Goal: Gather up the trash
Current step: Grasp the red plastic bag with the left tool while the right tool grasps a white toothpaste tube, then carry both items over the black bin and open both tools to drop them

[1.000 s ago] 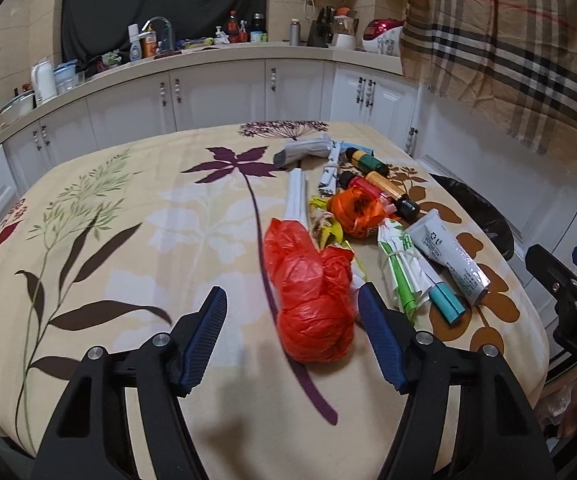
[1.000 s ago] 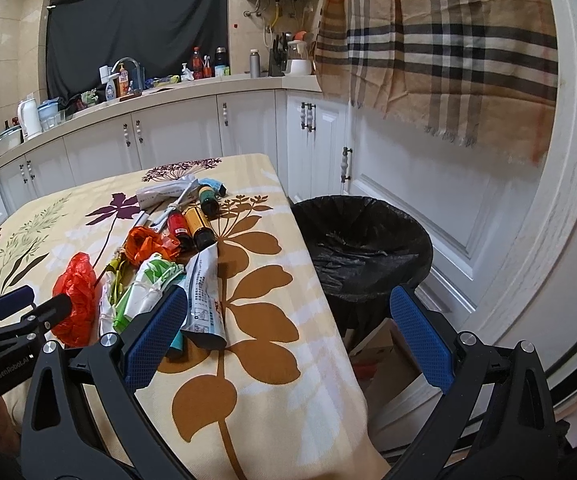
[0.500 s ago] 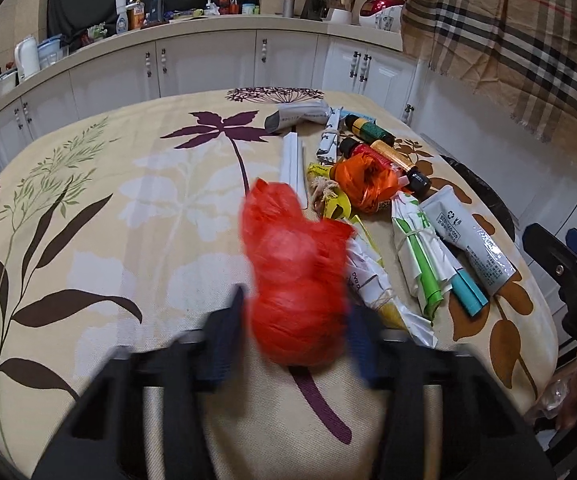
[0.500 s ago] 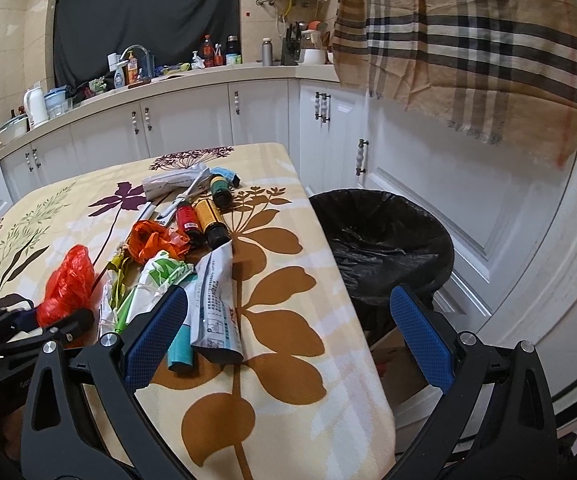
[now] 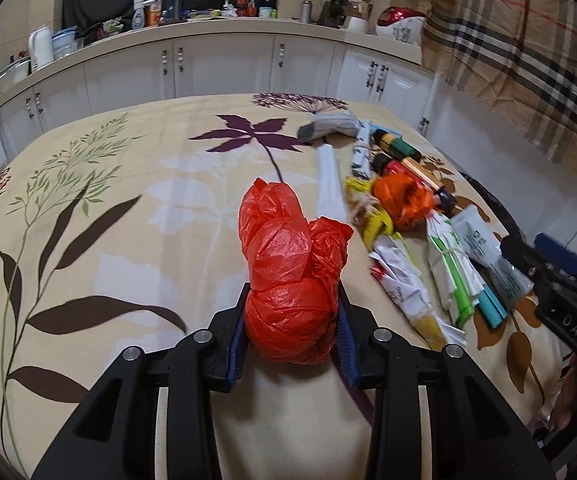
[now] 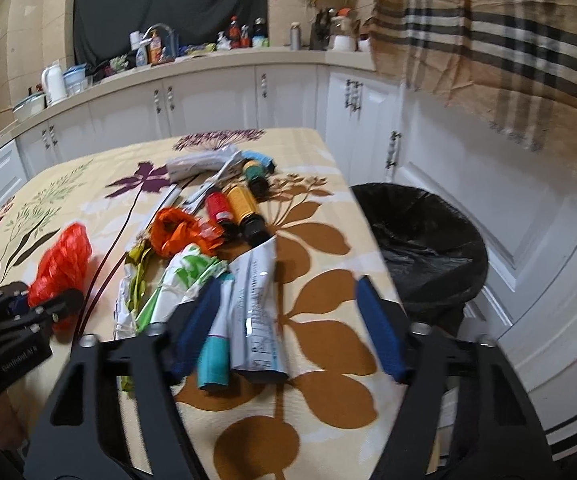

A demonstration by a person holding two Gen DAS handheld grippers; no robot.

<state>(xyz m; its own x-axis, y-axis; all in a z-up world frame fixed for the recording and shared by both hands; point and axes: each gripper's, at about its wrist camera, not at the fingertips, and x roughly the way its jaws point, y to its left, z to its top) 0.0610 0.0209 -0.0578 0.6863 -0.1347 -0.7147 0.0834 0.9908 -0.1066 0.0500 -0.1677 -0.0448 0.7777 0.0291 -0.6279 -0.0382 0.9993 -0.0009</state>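
Observation:
My left gripper (image 5: 290, 328) is shut on a red plastic bag (image 5: 292, 272), which stands bunched between its blue pads on the flowered tablecloth; the bag also shows in the right wrist view (image 6: 62, 260). My right gripper (image 6: 288, 324) is open, above a white tube (image 6: 258, 312) and a teal-capped tube (image 6: 214, 364) at the table's right side. A black-lined trash bin (image 6: 420, 236) stands on the floor just right of the table.
More trash lies in a row on the table: an orange bag (image 6: 176, 230), green-and-white wrappers (image 6: 180, 284), red and orange bottles (image 6: 232, 208), a grey packet (image 6: 196, 164). White kitchen cabinets (image 5: 216, 64) run behind. A plaid cloth (image 6: 488, 52) hangs at right.
My left gripper moved forward around the red bag and closed on it. My right gripper moved left, from beside the bin to over the tubes at the table's edge.

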